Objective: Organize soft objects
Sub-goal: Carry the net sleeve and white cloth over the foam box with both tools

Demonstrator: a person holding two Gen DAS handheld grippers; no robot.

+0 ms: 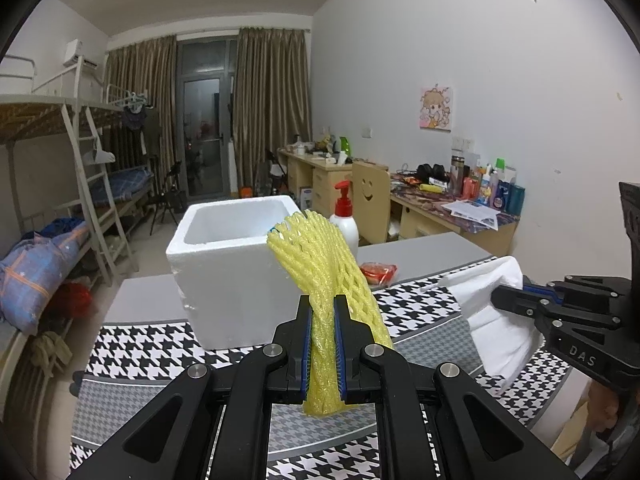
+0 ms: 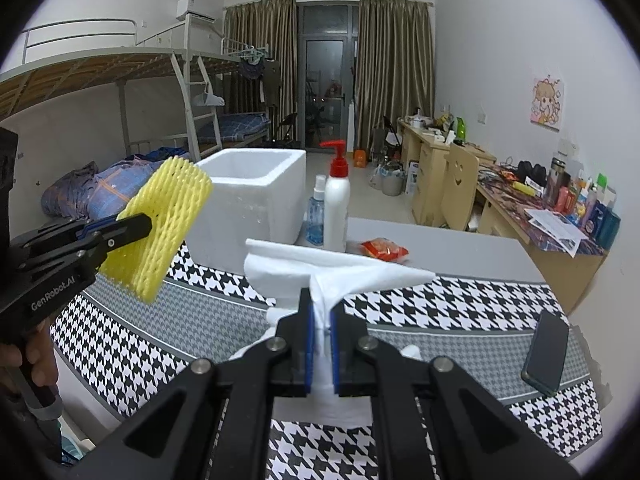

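Note:
My left gripper [image 1: 323, 304] is shut on a yellow foam net sleeve [image 1: 320, 256], held up above the houndstooth cloth [image 1: 140, 344]. The same yellow net [image 2: 164, 224] and left gripper [image 2: 146, 222] show at the left of the right wrist view. My right gripper [image 2: 321, 302] is shut on a white soft cloth [image 2: 320, 264], which hangs down from the pads; the white cloth [image 1: 492, 320] and right gripper [image 1: 500, 300] also appear at the right of the left wrist view. An open white foam box [image 1: 228, 264] stands just behind the yellow net, and the box [image 2: 252, 208] is seen beyond both grippers.
A white pump bottle [image 2: 337, 204] with a red top and a small blue spray bottle [image 2: 316, 216] stand right of the box. A red snack packet [image 2: 384, 249] lies behind the cloth. A dark phone [image 2: 548, 356] rests at the table's right. Bunk beds stand left, desks right.

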